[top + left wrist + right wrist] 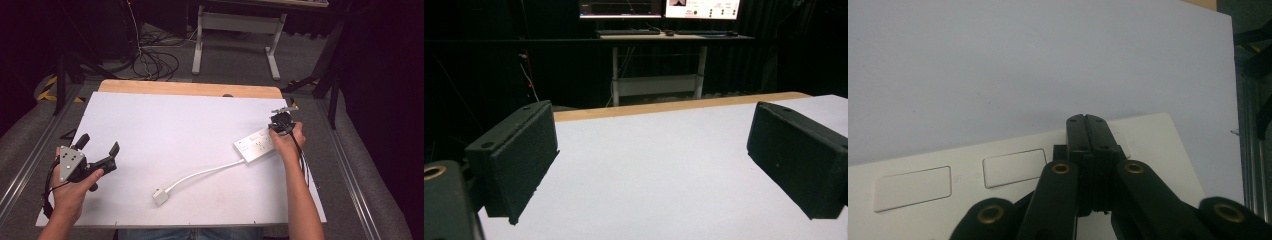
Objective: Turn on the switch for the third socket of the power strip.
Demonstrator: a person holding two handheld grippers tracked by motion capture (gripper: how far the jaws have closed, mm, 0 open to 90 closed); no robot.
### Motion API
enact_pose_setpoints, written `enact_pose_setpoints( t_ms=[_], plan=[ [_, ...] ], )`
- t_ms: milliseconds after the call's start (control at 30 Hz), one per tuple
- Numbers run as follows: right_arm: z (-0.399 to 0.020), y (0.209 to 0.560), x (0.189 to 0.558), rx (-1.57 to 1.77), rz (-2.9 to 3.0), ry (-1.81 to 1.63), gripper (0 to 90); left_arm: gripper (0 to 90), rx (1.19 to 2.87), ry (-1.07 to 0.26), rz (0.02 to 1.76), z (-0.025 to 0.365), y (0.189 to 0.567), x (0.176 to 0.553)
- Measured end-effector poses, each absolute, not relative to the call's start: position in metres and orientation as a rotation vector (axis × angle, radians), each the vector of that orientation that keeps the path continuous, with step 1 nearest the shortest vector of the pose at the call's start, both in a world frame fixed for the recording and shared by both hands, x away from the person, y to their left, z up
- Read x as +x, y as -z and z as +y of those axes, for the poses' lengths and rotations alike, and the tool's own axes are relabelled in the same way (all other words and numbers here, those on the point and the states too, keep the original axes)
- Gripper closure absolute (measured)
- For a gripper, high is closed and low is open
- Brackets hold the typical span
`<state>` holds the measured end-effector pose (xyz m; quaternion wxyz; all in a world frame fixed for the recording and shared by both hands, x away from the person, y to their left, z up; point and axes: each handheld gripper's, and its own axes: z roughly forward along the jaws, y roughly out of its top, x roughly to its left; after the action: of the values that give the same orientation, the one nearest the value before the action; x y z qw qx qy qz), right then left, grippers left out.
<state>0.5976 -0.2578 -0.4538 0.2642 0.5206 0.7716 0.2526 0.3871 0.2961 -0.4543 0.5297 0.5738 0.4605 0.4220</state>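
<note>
A white power strip (255,145) lies at the right of the white board (165,125), its cable (200,174) curving down to a white plug (160,196) near the front edge. My right gripper (277,128) stands over the strip's far end. In the right gripper view its jaws are shut flat against each other with nothing between them (1086,121), tips over the power strip (1158,145) just past two rocker switches (1014,167). Whether the tips touch it I cannot tell. My left gripper (100,144) rests at the board's left edge, open and holding nothing (654,155).
A wooden table edge (190,88) runs along the far side of the board. Beyond it stand a desk frame (235,37) and a tangle of floor cables (150,62). Monitors (659,7) glow on that desk. Metal rails (350,175) flank the table.
</note>
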Motion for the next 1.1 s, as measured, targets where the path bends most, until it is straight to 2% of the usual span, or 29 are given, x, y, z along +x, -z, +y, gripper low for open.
enact_pose_setpoints(
  t_ms=[1100],
  plan=[
    [-0.2613, 0.4554, 0.5966, 1.438, 2.057, -0.732, 90.0, 6.4, 1.363, -1.01, 1.103, 0.2973, 0.4536, 0.3841]
  ],
)
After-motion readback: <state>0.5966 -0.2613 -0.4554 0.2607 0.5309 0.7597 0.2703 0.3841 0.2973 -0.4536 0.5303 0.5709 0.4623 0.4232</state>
